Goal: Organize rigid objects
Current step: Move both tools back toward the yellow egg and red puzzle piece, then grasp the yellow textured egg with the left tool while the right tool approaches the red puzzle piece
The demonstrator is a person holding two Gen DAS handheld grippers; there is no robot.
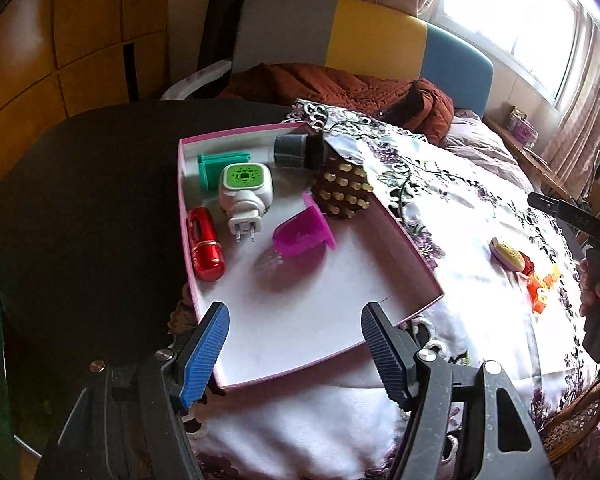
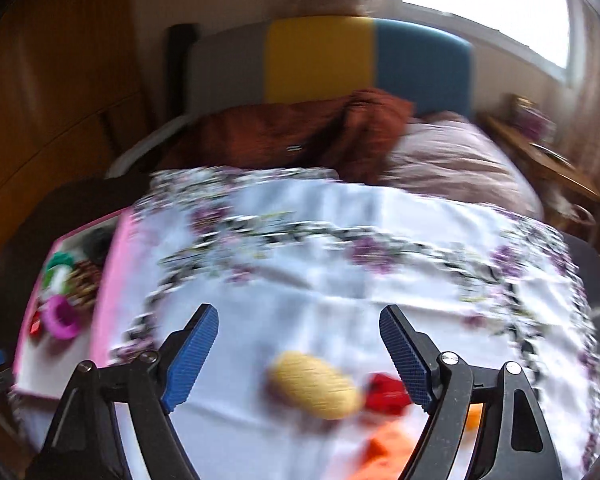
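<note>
Hovering my right gripper [image 2: 298, 354], jaws spread and empty, above the yellow brush [image 2: 315, 385] on the cloth [image 2: 340, 248]. Left gripper [image 1: 294, 350] also spread, over the pink box [image 1: 412, 252]. Next: lower, pinch the brush, carry it boxward.

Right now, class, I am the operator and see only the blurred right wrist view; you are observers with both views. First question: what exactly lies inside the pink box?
Observer: The left wrist view shows six things in the pink box: a red cylinder, a white-and-green plug, a teal piece, a magenta cup, a dark cylinder and a brown studded brush.
Operator: Are the left tongs holding anything?
Observer: No; the left tongs stand open over the box's near end, nothing between them.
Operator: And the yellow blur by my right tongs?
Observer: A yellow oval with a dotted top and pink underside, on the cloth.
</note>
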